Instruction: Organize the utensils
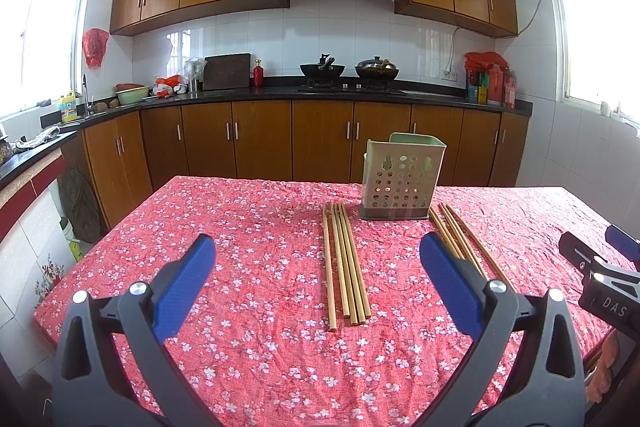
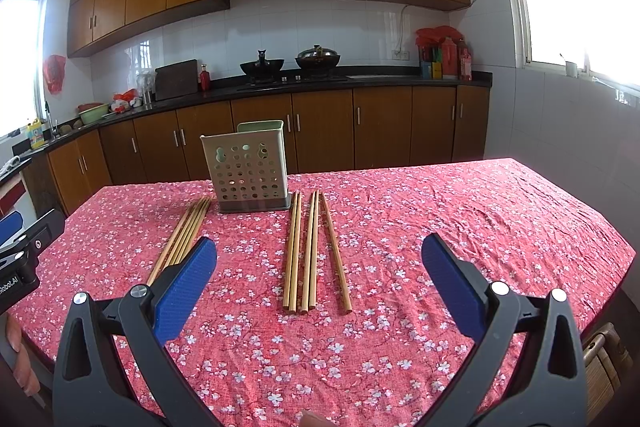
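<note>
Wooden kitchen cabinets and a black counter were seen behind a table (image 1: 248,211) covered in a red flowered cloth. On it, toward the far edge, a pale green perforated utensil holder (image 1: 402,177) was stood upright, with two groups of bamboo chopsticks laid flat on either side of its base.

The left group of chopsticks (image 1: 346,263) was found directly ahead of the left gripper (image 1: 316,285), between its fingers in that view, with the long axes running away from the camera toward the holder. The sticks were packed side by side, touching, near ends roughly level. The right group of chopsticks (image 2: 312,251) lay likewise ahead of the right gripper (image 2: 320,287), in looser pairs with one stick splayed outward. Each group was therefore judged nearer to its own gripper.

Both grippers were held wide apart at the jaws, above the cloth, with nothing gripped. Because the sticks lay lengthwise along the approach, a turn of the wrist would probably be needed so that they could be closed on across their width.

The chopsticks appeared thin, straight, light and easily rolled.
</note>
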